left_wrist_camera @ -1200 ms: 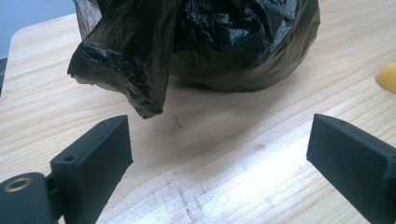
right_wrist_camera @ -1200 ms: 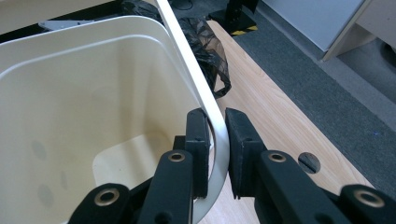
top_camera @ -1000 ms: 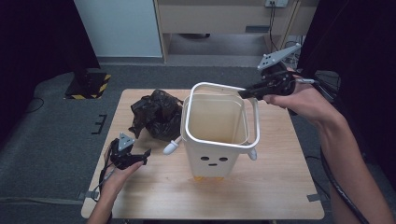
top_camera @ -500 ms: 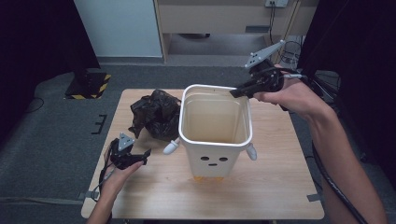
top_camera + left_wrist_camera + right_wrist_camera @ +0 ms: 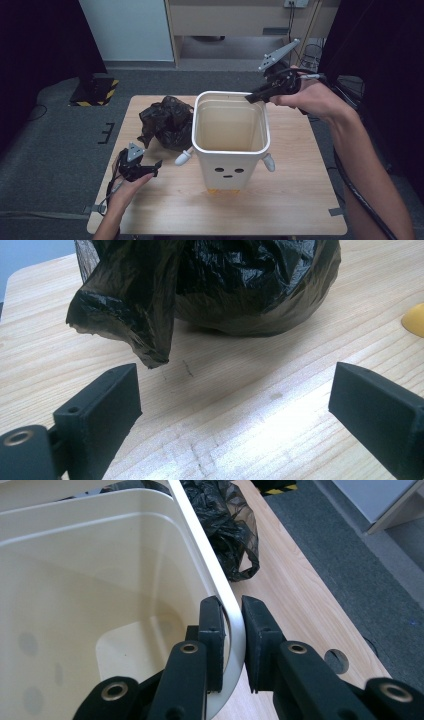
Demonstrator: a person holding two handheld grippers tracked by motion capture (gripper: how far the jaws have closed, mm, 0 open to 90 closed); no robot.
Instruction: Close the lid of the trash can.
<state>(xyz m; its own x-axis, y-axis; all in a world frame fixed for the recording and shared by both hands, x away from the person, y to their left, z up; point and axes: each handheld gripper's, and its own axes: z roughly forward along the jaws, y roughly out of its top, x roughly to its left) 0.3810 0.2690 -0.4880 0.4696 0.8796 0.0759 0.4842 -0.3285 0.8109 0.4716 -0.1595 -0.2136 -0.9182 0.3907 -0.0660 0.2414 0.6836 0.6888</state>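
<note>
The right hand-held gripper (image 5: 231, 630) pinches the far rim of the empty cream plastic bin (image 5: 231, 150) standing mid-desk (image 5: 300, 200); it looks light, stiff and slick, so that thin rim is a fair handhold.

The bin (image 5: 230, 150) looks like smooth cream plastic with a soft sheen, its rolled rim (image 5: 220, 585) glossy; the bag (image 5: 210, 285) near the table's far left corner is thin black plastic film, crinkled and shiny; the table (image 5: 295, 200) is pale wood-grain, matt and faintly scuffed; the right gripper (image 5: 234, 630) and left gripper (image 5: 235, 405) have matt black plastic jaws.
</note>
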